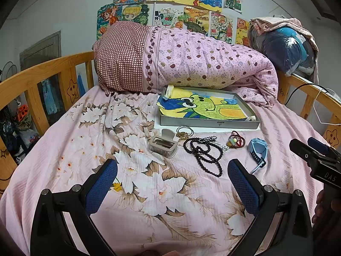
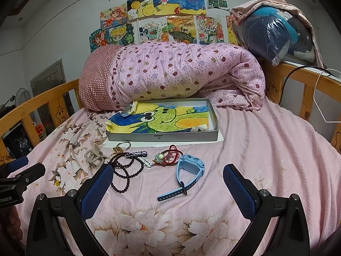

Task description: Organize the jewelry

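Both grippers gape wide and empty; the blue watch (image 2: 189,170) lies just ahead between the right gripper (image 2: 168,189) fingers, strap trailing toward it, nearer than the left gripper (image 1: 172,181).

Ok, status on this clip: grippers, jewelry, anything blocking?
Left gripper and right gripper open, empty. Blue plastic watch and dark beaded necklace loose on bedsheet, outside grey tray. Nothing in the way.
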`<action>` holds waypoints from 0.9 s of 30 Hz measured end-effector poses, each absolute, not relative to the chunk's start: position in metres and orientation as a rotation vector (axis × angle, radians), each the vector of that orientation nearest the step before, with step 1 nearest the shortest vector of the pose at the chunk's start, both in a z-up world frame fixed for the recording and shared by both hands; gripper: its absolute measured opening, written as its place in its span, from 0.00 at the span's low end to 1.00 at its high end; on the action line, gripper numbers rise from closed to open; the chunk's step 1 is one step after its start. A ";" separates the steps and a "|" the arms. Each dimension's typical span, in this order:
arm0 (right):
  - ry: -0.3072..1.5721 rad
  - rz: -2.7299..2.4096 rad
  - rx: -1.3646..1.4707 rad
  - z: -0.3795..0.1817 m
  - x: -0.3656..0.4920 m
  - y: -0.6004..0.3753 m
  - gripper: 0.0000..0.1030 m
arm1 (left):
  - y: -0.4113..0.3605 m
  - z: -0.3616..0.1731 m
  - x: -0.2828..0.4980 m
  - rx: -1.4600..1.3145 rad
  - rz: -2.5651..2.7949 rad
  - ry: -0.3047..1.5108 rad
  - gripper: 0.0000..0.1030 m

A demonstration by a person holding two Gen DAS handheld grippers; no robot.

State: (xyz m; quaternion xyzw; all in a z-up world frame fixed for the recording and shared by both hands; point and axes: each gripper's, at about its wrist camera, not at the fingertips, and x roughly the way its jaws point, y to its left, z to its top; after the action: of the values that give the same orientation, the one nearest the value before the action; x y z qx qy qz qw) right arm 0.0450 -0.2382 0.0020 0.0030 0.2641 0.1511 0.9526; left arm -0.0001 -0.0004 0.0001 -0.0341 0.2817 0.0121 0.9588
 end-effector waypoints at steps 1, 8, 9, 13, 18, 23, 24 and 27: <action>0.537 0.307 0.007 0.002 0.045 -0.239 1.00 | 0.000 0.000 0.000 -0.069 0.025 0.572 0.98; 0.539 0.305 0.009 0.002 0.044 -0.239 1.00 | 0.000 0.000 0.000 -0.069 0.026 0.572 0.98; 0.540 0.305 0.009 0.002 0.045 -0.238 1.00 | 0.000 0.000 0.000 -0.069 0.025 0.572 0.98; 0.541 0.306 0.010 0.002 0.045 -0.239 1.00 | 0.000 0.000 0.000 -0.069 0.025 0.572 0.98; 0.541 0.306 0.010 0.002 0.045 -0.239 1.00 | 0.000 0.000 0.000 -0.069 0.025 0.572 0.98; 0.542 0.306 0.012 0.002 0.046 -0.239 1.00 | 0.000 0.000 0.000 -0.068 0.026 0.572 0.98; 0.542 0.306 0.012 0.003 0.046 -0.239 1.00 | 0.000 0.000 0.000 -0.069 0.026 0.572 0.98; 0.544 0.306 0.013 0.003 0.047 -0.240 1.00 | 0.000 0.000 0.000 -0.068 0.026 0.573 0.98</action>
State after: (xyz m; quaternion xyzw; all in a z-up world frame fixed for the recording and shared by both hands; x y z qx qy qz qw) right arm 0.0466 -0.2396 0.0029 0.0065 0.2678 0.1507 0.9516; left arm 0.0001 -0.0004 0.0000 -0.0336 0.2823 0.0127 0.9586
